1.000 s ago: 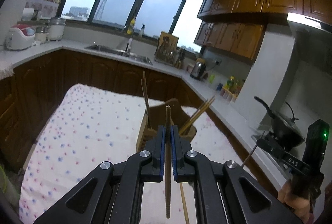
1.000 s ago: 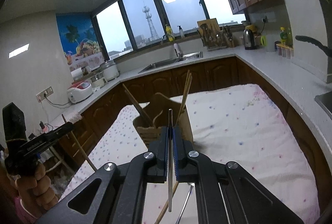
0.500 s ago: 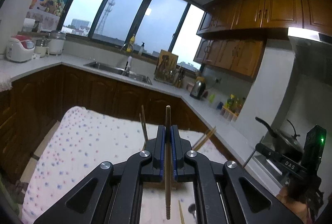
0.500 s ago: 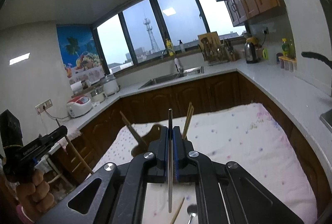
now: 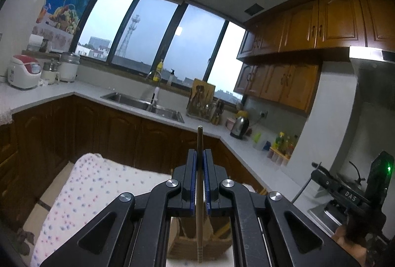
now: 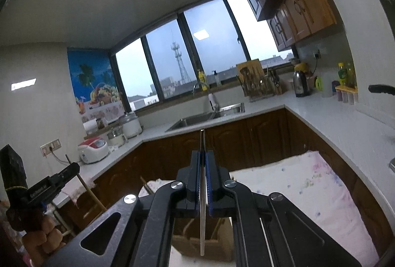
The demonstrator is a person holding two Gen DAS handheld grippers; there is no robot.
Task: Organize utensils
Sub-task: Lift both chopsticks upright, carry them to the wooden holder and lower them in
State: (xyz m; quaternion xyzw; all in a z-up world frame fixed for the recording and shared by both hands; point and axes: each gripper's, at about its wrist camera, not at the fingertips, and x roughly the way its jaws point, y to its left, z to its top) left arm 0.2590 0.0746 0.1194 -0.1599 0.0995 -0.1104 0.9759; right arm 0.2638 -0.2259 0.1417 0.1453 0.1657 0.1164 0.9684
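My left gripper (image 5: pixel 199 155) is shut on a wooden chopstick (image 5: pixel 199 195) held upright between its blue pads. Its lower end hangs above the wooden utensil holder (image 5: pixel 197 246), which shows low between the arms. My right gripper (image 6: pixel 203 155) is shut on a thin metal utensil handle (image 6: pixel 202 193), also upright, its lower end over the same holder (image 6: pixel 197 243). The other gripper shows in each view: the right one (image 5: pixel 345 195) at the right edge, the left one (image 6: pixel 47 189) at the left edge with its chopstick (image 6: pixel 85 186).
A table with a dotted white cloth (image 5: pixel 81 190) (image 6: pixel 303 183) lies under both grippers. Dark cabinets and a pale countertop (image 5: pixel 61 94) ring the room, with a sink (image 6: pixel 209 116), rice cookers (image 5: pixel 23 71), a kettle (image 6: pixel 300 83) and a wok on the stove (image 5: pixel 345 175).
Both grippers have risen and tilted up with their utensils still clamped. The holder has slid from mid-frame to the bottom of each view, and the table looks further below.
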